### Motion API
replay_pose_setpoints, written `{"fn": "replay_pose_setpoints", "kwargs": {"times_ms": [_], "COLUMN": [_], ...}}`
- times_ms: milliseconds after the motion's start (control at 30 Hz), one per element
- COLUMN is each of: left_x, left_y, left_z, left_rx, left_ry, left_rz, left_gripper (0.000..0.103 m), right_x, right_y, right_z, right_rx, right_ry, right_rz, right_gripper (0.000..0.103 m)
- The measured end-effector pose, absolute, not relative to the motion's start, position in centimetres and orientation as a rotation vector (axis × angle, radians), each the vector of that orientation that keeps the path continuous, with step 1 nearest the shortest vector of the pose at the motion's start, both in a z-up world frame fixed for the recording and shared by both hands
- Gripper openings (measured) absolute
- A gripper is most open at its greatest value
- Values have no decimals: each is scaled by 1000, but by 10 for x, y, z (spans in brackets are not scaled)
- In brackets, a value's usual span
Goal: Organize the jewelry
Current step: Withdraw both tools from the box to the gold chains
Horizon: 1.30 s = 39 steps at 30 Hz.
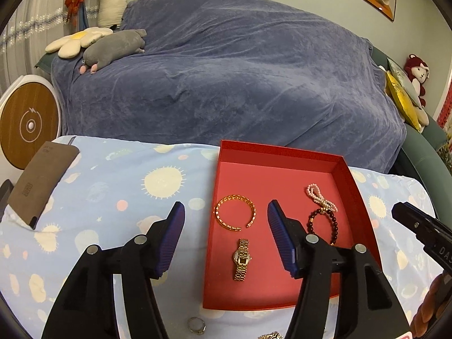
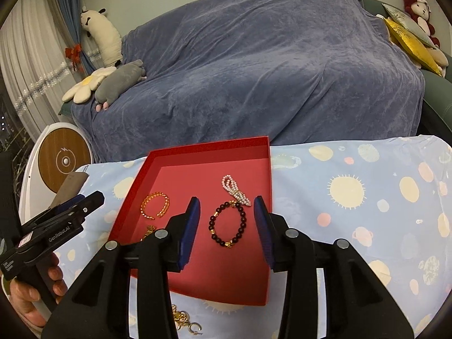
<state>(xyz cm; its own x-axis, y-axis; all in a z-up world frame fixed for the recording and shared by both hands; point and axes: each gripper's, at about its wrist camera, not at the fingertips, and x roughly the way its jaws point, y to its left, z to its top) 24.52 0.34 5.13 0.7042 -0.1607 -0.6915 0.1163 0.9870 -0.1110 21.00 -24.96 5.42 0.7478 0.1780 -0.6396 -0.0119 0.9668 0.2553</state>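
Observation:
A red tray [image 1: 278, 154] [image 2: 210, 148] lies on the blue patterned table. In it are a gold open bangle [image 1: 236, 216] [image 2: 155, 204], a gold watch [image 1: 242, 258], a dark bead bracelet [image 1: 325, 224] [image 2: 227, 223] and a pink pearl string [image 1: 320, 196] [image 2: 236, 188]. A silver ring [image 1: 197, 325] and a gold chain [image 2: 183, 320] lie on the cloth in front of the tray. My left gripper [image 1: 226, 212] is open and empty above the bangle. My right gripper [image 2: 227, 206] is open and empty above the bead bracelet.
A brown card [image 1: 42, 180] lies at the table's left edge. A sofa under a blue blanket [image 1: 226, 70] stands behind the table, with plush toys [image 1: 113, 48]. A round white and wood stand [image 1: 26, 121] is at the left.

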Motion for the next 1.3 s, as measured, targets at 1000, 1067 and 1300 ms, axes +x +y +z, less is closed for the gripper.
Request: {"fn": "replay_pose_setpoints", "kwargs": {"times_ms": [1000,1067,1300], "left_x": [128,128,138], "left_y": [-8,-19,-38], "left_z": [-12,-21,-45], "left_rx": [27,54,99], "left_ry": [930,927,947], "left_rz": [-228,-246,-269], "left_gripper": [65,65,48], "right_x": [102,101,100], "right_y": [-239,-241,-245], "right_z": [37,36,31], "right_rx": [211,207,210], "right_ry": [804,807,819], "right_rz": [175,172,168], "right_gripper": [43,43,43]}}
